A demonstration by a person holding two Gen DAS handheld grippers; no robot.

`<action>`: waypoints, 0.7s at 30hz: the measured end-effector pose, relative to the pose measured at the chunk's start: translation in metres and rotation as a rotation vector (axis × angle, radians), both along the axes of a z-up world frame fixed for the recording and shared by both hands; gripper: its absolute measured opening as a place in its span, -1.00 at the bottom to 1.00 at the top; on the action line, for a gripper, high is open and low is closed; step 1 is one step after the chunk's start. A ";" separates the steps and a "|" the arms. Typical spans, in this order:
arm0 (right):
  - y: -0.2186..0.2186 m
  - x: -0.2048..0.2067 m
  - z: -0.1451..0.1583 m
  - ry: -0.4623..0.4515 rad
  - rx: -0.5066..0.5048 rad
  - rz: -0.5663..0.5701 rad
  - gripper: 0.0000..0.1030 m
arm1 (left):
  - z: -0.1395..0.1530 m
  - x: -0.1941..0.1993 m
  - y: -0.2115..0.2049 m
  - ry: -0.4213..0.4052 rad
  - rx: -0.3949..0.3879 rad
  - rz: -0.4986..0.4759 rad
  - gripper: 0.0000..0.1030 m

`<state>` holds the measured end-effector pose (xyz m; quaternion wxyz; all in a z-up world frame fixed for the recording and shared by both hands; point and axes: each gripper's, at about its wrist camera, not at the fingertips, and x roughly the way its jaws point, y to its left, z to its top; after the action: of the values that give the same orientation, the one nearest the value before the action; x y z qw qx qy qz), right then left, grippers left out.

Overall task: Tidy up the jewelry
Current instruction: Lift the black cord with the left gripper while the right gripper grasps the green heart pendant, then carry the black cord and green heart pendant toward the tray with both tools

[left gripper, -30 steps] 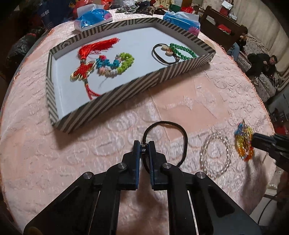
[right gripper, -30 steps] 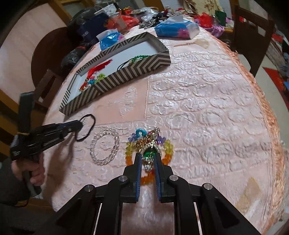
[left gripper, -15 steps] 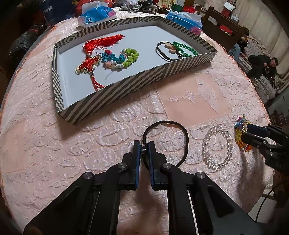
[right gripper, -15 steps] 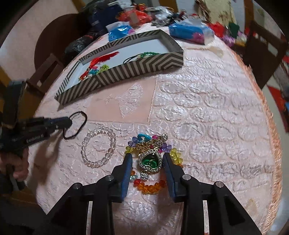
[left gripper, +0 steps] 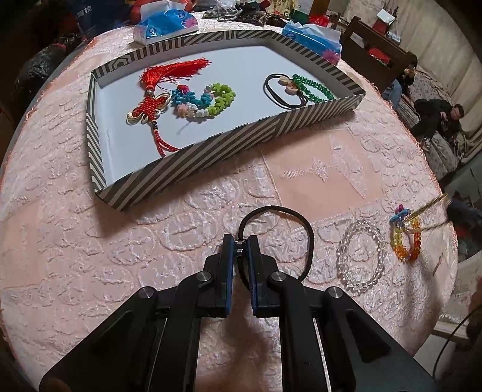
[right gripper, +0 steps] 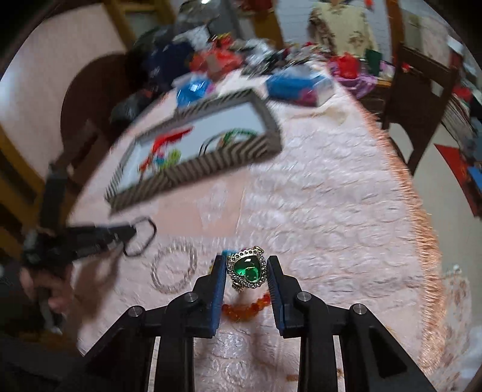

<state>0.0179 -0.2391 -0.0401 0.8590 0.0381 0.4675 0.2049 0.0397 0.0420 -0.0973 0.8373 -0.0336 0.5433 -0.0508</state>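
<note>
My left gripper (left gripper: pixel 240 244) is shut on a black hair tie (left gripper: pixel 304 229) and holds it just above the pink tablecloth, in front of the striped tray (left gripper: pixel 229 150). The tray holds a red tassel knot (left gripper: pixel 150 105), a bead bracelet (left gripper: pixel 208 99), a green bracelet (left gripper: pixel 313 86) and black hair ties (left gripper: pixel 280 90). My right gripper (right gripper: pixel 247 271) is shut on a green heart pendant (right gripper: pixel 247 269), lifted above a rainbow bead bracelet (right gripper: pixel 250 307), which also shows in the left wrist view (left gripper: pixel 405 241). A clear bead bracelet (left gripper: pixel 360 256) lies beside it.
Blue tissue packs (left gripper: pixel 165 25) lie behind the tray, with clutter at the table's far edge. A dark wooden chair (right gripper: pixel 418 99) stands to the right. The right wrist view is blurred by motion. The table edge (right gripper: pixel 421 241) runs close on the right.
My right gripper closed on the green heart pendant and lifted it off the rainbow bracelet, swinging upward. My left gripper moved slightly toward the tray with the hair tie.
</note>
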 end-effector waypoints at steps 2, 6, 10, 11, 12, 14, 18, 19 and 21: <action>-0.014 0.000 0.010 -0.011 0.029 -0.054 -0.49 | 0.002 -0.003 0.000 -0.011 -0.008 0.001 -0.88; -0.030 -0.001 0.023 -0.019 0.063 -0.124 -0.49 | 0.019 -0.011 0.002 -0.047 -0.044 -0.001 -0.91; -0.029 0.004 0.019 0.008 0.020 -0.134 -0.49 | 0.036 -0.017 0.002 -0.081 -0.070 -0.005 -0.91; -0.029 0.005 0.019 0.014 0.014 -0.141 -0.49 | 0.042 -0.019 0.001 -0.088 -0.081 -0.007 -0.91; -0.029 0.005 0.018 0.018 0.013 -0.147 -0.49 | 0.046 -0.021 0.001 -0.098 -0.088 -0.011 -0.91; -0.029 0.004 0.017 0.022 0.009 -0.160 -0.49 | 0.054 -0.023 0.000 -0.113 -0.097 -0.016 -0.91; -0.025 0.006 0.018 0.025 -0.001 -0.154 -0.49 | 0.065 -0.027 0.001 -0.133 -0.108 -0.017 -0.91; -0.024 0.006 0.018 0.024 0.000 -0.154 -0.49 | 0.066 -0.028 0.002 -0.136 -0.108 -0.014 -0.91; -0.022 0.006 0.020 0.019 0.002 -0.152 -0.49 | 0.069 -0.028 0.003 -0.140 -0.106 -0.009 -0.91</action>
<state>0.0243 -0.2614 -0.0201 0.8675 0.0762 0.4714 0.1394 0.0113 0.0449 -0.0281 0.8700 -0.0717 0.4803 -0.0853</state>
